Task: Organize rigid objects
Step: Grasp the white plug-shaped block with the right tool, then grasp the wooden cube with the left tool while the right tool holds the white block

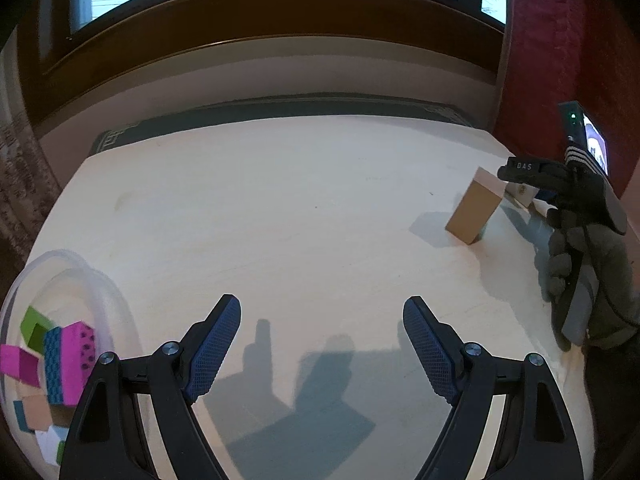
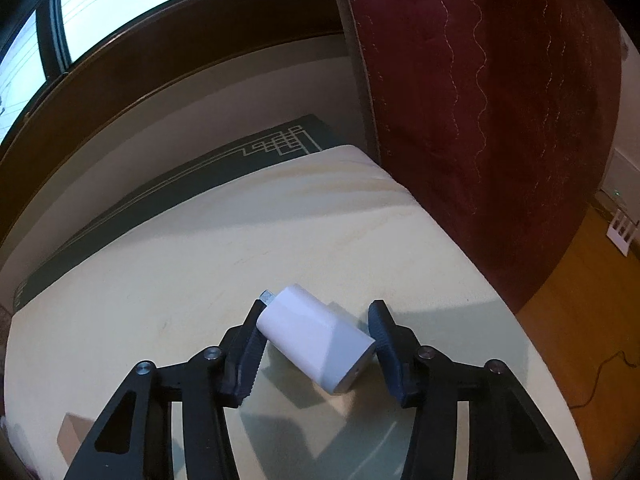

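So we're reckoning this one's mostly done: the clear plastic tub (image 1: 60, 280) at the table's (image 1: 280, 208) near-left corner already holds a pile of blocks (image 1: 66, 360) in pink, green, blue and tan, and off to the right of that tub we can only spot two things still out on the table. One is a tan box (image 1: 474, 212) standing well apart from the tub, over by the right edge. The other is a white charger plug (image 2: 316, 336), farther right again, just past the tan box. Our right gripper (image 2: 316, 344) has its fingers on either side of the plug; the left pad looks to be touching it and the right one sits just beside its end, so honestly we can't tell if it's clamped yet. The plug lies on its side, long axis diagonal, with the metal prong end pointing up-left, away from us, and the flat end toward the right finger. Our left gripper (image 1: 322, 344) hangs spread wide just right of the tub, holding nothing.
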Demonstrator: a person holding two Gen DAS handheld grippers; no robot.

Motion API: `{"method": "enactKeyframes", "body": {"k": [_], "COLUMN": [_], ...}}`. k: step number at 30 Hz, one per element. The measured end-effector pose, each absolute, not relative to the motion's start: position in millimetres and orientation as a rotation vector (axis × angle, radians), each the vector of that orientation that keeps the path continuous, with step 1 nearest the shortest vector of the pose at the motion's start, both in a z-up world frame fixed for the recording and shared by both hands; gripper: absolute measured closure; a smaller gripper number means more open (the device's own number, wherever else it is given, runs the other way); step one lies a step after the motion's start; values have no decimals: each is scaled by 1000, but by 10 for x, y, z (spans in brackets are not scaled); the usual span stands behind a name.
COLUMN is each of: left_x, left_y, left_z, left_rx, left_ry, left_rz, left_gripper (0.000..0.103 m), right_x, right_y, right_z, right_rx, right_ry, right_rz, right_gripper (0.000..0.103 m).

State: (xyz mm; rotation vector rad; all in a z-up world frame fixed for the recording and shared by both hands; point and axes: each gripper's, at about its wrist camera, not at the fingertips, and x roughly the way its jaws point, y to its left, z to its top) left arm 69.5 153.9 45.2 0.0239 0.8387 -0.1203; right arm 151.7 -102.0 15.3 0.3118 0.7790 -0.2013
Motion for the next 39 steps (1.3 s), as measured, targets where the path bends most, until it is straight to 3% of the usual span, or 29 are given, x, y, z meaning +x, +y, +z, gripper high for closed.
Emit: {"method": "enactKeyframes", "body": {"k": [19,35,39], "left_x": [1158,1549,1632], "left_y": [1050,528,439], "left_z": [495,466,428], "left_rx": [21,65,77], "left_ry": [832,791,782], "left_rz": [-252,-385,-387], "left_gripper": [19,19,29], "right_x": [696,602,625], "right_y": [-920,-1006,-1000], "right_z": [110,68,68], "right_rx": [270,329,328], "right_ry": [791,768,766], "right_rz": [-43,-25,-27], "right_gripper": [50,50,50]}}
